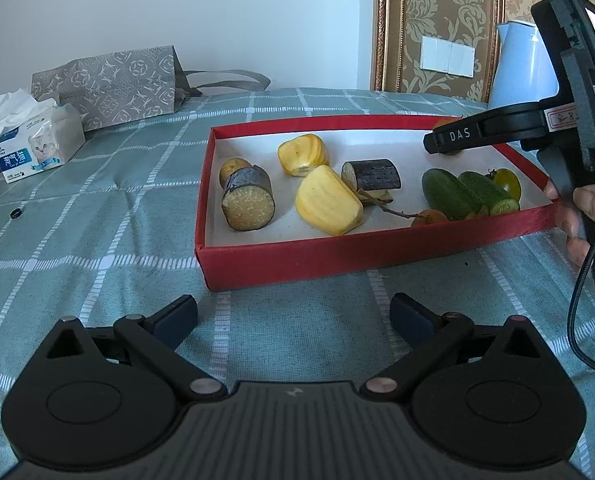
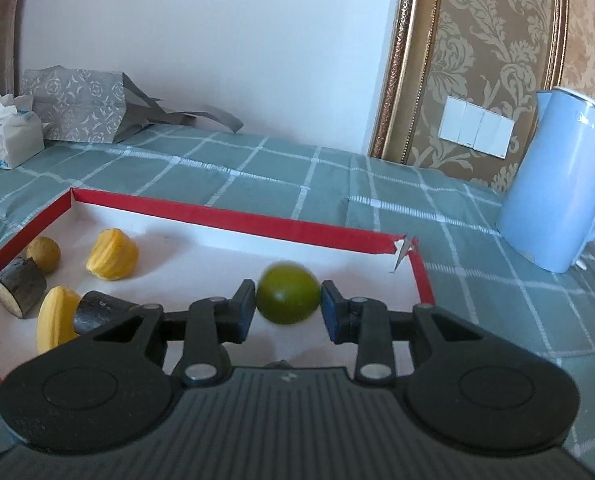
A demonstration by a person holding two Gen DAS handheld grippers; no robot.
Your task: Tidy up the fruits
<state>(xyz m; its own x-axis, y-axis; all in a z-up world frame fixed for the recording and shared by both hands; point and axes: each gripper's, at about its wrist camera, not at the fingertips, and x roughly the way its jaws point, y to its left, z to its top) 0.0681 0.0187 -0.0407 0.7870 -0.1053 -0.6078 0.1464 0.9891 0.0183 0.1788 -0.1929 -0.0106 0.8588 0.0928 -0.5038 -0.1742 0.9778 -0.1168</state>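
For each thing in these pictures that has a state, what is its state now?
left gripper: jaws open, empty.
right gripper: jaws open, pads seemingly just off the fruit.
green fruit: blurred, between the right jaws, over the box.
red box: lidless, one far corner torn.
tissue pack: open, a tissue sticking out.
paper bag: slumped, handles lying on the cloth.
blue jug: upright.
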